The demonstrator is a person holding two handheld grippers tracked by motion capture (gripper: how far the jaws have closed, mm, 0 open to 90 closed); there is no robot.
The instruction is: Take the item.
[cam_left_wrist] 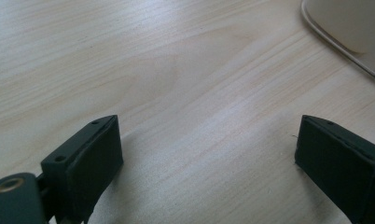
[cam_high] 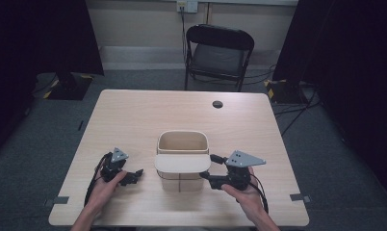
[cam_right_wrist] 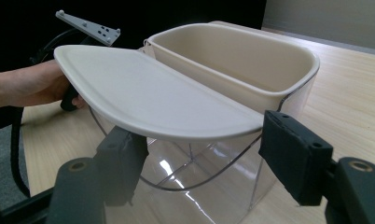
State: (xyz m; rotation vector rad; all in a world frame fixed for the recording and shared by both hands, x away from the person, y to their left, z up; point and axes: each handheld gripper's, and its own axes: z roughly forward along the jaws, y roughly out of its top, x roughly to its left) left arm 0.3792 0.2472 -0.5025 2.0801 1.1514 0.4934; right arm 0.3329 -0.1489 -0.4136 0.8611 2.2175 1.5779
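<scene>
Right gripper view: we hold the right claw (cam_right_wrist: 195, 154) half open, astride the bin's (cam_right_wrist: 251, 60) raised lid (cam_right_wrist: 148, 93), not yet pinching; next we close on it. Left claw (cam_left_wrist: 209, 158) rests wide open, empty, beside the bin.

No readable text, no labels, no brand marks, no numbers, no signs on anything in view.

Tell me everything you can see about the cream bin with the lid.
The bin stands upright near the table's front middle. Its clear plastic body holds a cream inner tub, open at the back half; a cream flap lid lies level over the front half. The right gripper has its fingers on either side of the lid's edge, seemingly not pressing it.
</scene>
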